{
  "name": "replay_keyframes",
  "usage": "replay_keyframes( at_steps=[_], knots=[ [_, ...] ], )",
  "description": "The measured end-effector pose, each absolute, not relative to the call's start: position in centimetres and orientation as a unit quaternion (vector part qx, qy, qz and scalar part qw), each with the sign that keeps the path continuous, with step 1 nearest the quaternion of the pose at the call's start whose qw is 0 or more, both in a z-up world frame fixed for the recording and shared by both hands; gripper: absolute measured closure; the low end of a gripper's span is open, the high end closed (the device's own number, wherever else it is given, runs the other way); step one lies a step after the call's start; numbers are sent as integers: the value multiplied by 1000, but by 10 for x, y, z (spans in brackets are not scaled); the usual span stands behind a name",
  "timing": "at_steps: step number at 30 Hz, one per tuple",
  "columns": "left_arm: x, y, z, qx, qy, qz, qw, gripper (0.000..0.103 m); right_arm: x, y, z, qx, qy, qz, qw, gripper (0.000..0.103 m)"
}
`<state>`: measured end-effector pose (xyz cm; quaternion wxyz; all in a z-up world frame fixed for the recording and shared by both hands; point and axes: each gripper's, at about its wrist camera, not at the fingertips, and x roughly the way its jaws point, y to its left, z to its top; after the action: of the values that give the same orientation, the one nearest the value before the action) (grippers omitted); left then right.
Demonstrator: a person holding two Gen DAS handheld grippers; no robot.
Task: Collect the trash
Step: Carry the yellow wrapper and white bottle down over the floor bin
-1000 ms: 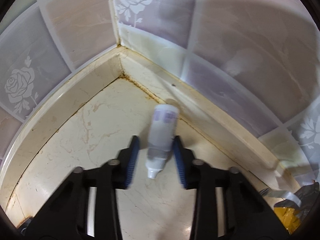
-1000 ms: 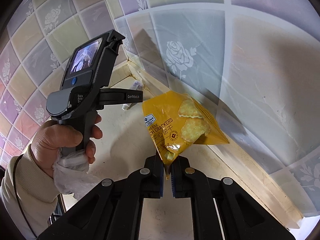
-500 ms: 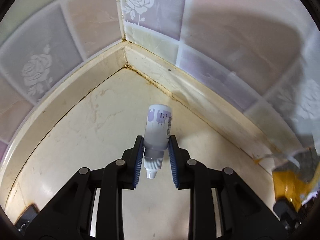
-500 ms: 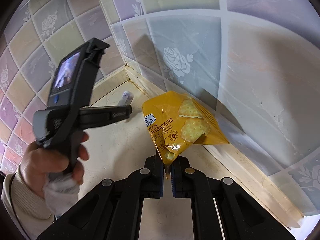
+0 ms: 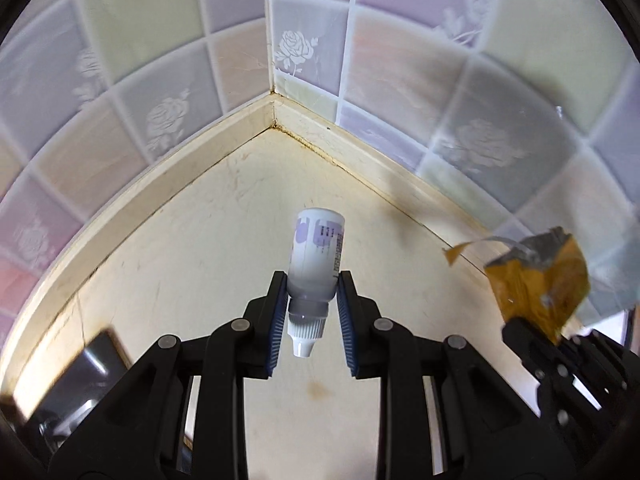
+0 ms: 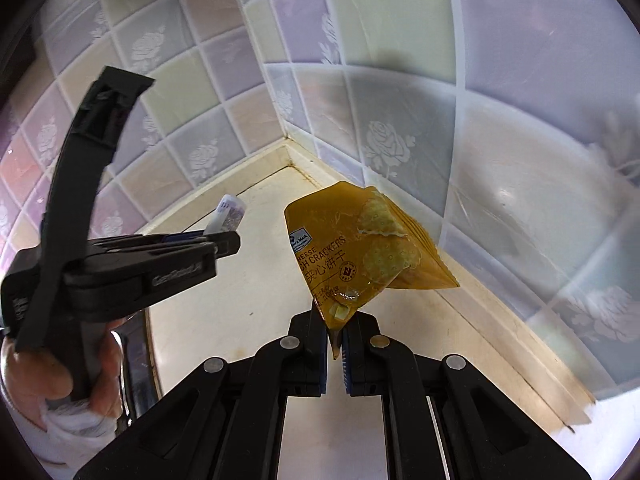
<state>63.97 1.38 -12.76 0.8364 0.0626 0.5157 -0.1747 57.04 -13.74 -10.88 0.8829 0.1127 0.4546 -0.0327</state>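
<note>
A small white dropper bottle (image 5: 316, 256) with a purple label hangs above the cream counter, nozzle toward the camera, with my left gripper (image 5: 312, 300) shut on its shoulder. The same bottle (image 6: 228, 212) sticks out of the left gripper (image 6: 224, 240) at the left of the right wrist view. My right gripper (image 6: 335, 340) is shut on the lower corner of a yellow cheese cracker packet (image 6: 360, 248), held up off the counter. That packet (image 5: 540, 280) shows at the right edge of the left wrist view.
Both grippers hover over the inner corner of a cream stone counter (image 5: 200, 240), walled by pastel rose-patterned tiles (image 5: 292, 48). A raised cream ledge (image 5: 360, 152) runs along both walls. A dark object (image 5: 92, 368) lies at the lower left. A hand (image 6: 52, 384) holds crumpled white material.
My left gripper closed on the bottle, lifted it off the counter and drew back from the corner. The right gripper rose a little with the packet still held.
</note>
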Motion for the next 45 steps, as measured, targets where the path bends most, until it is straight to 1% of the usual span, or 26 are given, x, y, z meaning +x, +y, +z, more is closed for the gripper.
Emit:
replay_keyframes(
  at_steps=[9, 18, 25, 31, 39, 45],
  knots=[
    [544, 24, -74, 43, 493, -168, 853, 81, 515, -122, -73, 98, 444, -2, 891, 98],
    [416, 32, -43, 22, 486, -139, 863, 81, 419, -113, -45, 68, 444, 49, 892, 98],
    [316, 28, -51, 18, 480, -94, 872, 81, 308, -116, -24, 55, 430, 97, 896, 98],
    [227, 16, -65, 17, 483, -63, 873, 81, 223, -126, -22, 44, 423, 136, 895, 98],
    [121, -5, -81, 19, 495, -37, 868, 81, 118, -144, -42, 36, 446, 172, 877, 98],
    [65, -17, -108, 25, 525, -34, 850, 81, 57, -155, -79, 43, 487, 178, 854, 98]
  ],
)
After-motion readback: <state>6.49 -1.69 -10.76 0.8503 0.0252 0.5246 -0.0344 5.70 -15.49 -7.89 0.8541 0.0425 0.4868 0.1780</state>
